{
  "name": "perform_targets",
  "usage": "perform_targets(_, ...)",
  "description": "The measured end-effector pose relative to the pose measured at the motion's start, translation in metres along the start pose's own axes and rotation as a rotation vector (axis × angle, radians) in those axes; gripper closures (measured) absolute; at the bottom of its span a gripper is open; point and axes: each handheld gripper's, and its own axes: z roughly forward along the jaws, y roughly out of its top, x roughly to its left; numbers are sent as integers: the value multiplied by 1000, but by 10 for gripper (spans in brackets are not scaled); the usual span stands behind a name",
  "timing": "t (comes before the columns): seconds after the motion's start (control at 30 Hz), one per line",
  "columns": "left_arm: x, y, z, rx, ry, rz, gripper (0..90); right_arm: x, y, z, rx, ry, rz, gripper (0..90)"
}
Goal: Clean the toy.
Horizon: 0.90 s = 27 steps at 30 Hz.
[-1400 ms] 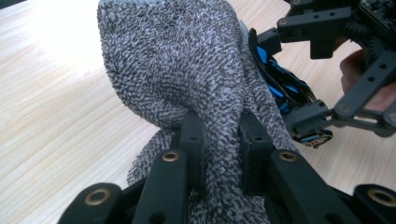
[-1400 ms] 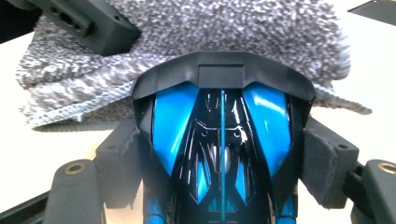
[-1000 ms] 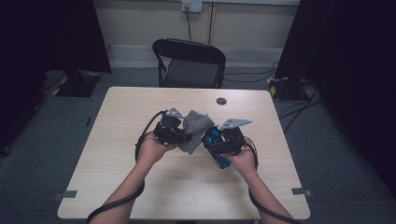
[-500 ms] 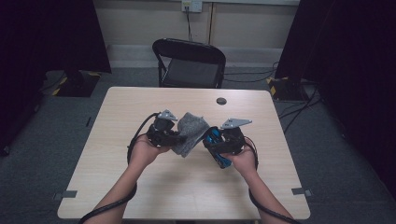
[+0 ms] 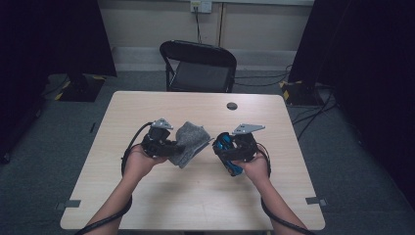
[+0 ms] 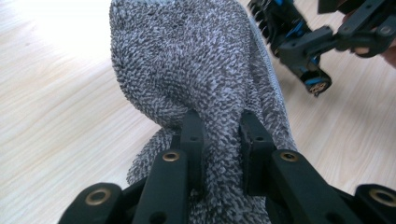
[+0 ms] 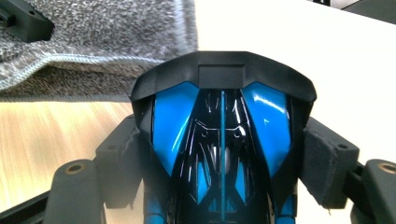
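while the left gripper (image 6: 219, 135) had its two black jaws pinched tight on a fold of the grey towel (image 6: 196, 60), the cloth bunched up between the pads and rose in a soft hump beyond them, its far part hanging down to the wooden table (image 6: 56, 107). seen from the high view, that left gripper (image 5: 169, 146) sat just left of the towel (image 5: 191, 142), which lay crumpled near the middle of the table (image 5: 195, 196).

the right gripper (image 7: 224, 154) held a glossy blue and black toy car (image 7: 222, 135) squeezed between its padded jaws, which stood fairly wide apart on the car's flanks, its black spoiler pointing toward the towel (image 7: 93, 42). from above, the right gripper (image 5: 234, 152) and the toy car (image 5: 226, 147) were just right of the towel, close beside it but apart. a small dark disc (image 5: 232, 105) lay well beyond the towel near the table's far edge, and a black folding chair (image 5: 198, 66) stood behind that edge.
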Motion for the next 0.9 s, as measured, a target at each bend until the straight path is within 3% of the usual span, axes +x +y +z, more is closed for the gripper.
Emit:
perform_targets(0.27, 22, -13, -17, -7, 70, -58, 752, 0, 1, -1, -6, 2, 1, 256)
perform_targets(0.5, 43, -12, -28, -44, 103, -126, 752, 3, 2, -1, -9, 13, -5, 256)
perform_targets(0.7, 47, -1, -23, -57, 113, -130, 753, 6, 3, 0, -7, 21, -12, 256)
perform_targets(0.9, 36, 18, -4, -61, 96, -109, 752, 9, 3, 2, -9, 37, -15, 256)
